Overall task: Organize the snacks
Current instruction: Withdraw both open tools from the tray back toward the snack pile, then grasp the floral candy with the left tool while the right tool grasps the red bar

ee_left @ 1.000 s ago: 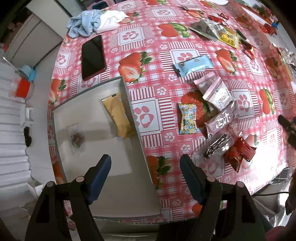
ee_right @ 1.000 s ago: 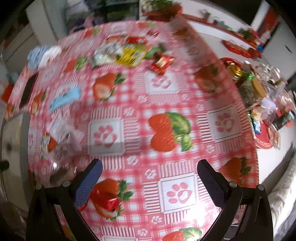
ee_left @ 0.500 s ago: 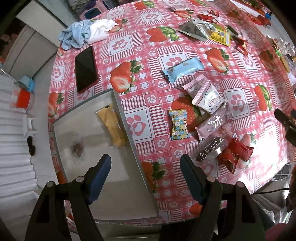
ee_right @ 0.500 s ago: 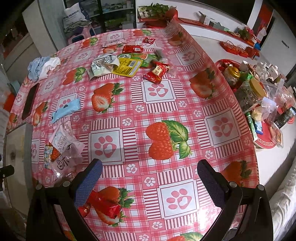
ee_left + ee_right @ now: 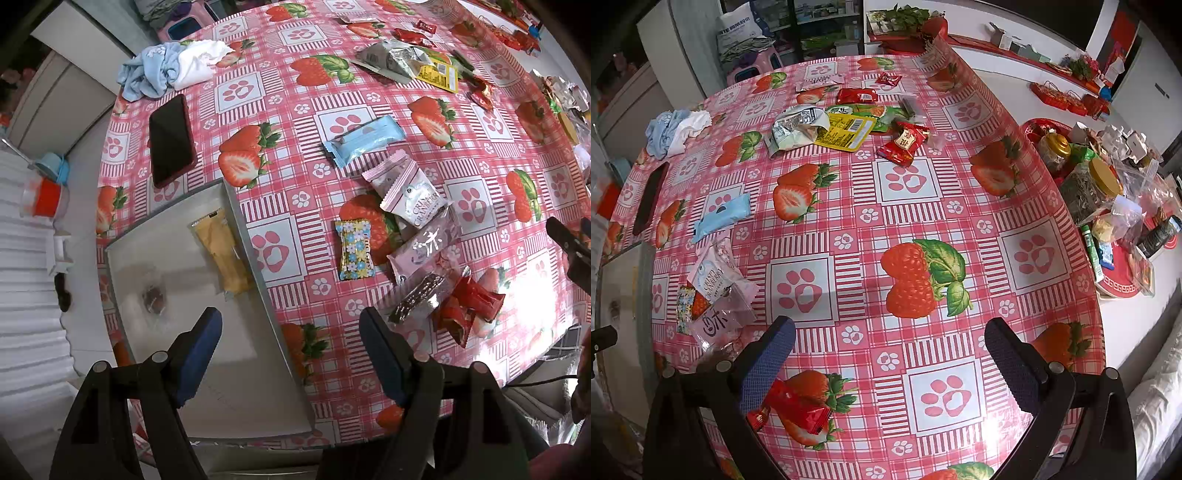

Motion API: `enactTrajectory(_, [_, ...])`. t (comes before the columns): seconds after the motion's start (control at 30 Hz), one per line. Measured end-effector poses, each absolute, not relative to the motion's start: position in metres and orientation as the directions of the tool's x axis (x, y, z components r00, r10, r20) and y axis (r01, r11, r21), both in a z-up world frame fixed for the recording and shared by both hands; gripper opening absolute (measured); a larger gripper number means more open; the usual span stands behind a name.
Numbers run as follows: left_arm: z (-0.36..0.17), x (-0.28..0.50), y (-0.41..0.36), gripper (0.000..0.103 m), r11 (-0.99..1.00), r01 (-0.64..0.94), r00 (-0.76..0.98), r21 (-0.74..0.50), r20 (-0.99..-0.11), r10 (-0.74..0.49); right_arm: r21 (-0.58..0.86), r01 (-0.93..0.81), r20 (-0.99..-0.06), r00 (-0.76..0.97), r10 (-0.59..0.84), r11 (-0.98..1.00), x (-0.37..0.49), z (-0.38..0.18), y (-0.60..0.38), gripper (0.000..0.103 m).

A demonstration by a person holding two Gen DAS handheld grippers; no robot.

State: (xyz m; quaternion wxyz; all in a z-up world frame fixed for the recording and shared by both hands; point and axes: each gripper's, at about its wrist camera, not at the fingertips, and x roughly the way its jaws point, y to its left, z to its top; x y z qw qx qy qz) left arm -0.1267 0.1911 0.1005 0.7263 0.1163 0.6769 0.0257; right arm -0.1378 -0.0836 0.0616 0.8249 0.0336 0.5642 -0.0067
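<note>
Left wrist view is pulling back — left gripper [image 5: 290, 334] gaping wide, empty, over tray [image 5: 240, 406] edge; yellow snack [image 5: 223, 254] sitting inside. Right gripper [image 5: 890, 350] also wide, empty — I'm lining up the next packet.

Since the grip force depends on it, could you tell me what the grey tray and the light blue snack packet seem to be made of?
Grey tray: probably metal with a matte, brushed-looking finish, as it shows soft blurred reflections. Light blue snack packet: thin plastic film, slightly glossy, with crimped sealed ends and wrinkles.
</note>
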Motion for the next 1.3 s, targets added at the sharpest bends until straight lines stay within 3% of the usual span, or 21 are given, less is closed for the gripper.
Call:
enactTrajectory(0.23, [0.097,-0.128,0.194,0.080,0.974,0.112,0.072,0.196,-0.979,0.189,0.044,0.033,-0.937,0.348,0.030,0.998,-0.137,0.060,-0.082,0.103])
enactTrajectory(0.4, [0.086,-0.130,0.198,0.080,0.979,0.095,0.041,0.178,-0.984,0.174,0.118,-0.010,-0.964,0.241,0.117,0.993,-0.138,0.041,-0.071,0.103])
enactTrajectory(0.53, [0.076,-0.131,0.195,0.080,0.980,0.112,0.023,0.164,-0.986,0.163,0.125,-0.139,-0.982,0.126,0.143,0.982,-0.139,0.020,-0.039,0.103])
enactTrajectory(0.73, [0.058,-0.133,0.186,0.080,0.969,0.185,0.010,0.162,-0.987,0.163,0.048,-0.364,-0.996,0.047,0.070,0.930,-0.150,-0.002,-0.004,0.103])
enactTrajectory(0.93, [0.035,-0.114,0.195,0.080,0.985,0.108,-0.036,0.134,-0.990,0.138,-0.024,-0.557,-1.000,0.003,-0.027,0.830,-0.163,-0.026,0.029,0.103])
enactTrajectory(1.3, [-0.018,-0.079,0.189,0.080,0.995,0.020,-0.076,0.094,-0.993,0.095,0.013,-0.444,-0.999,-0.037,-0.004,0.896,-0.132,-0.037,0.029,0.103])
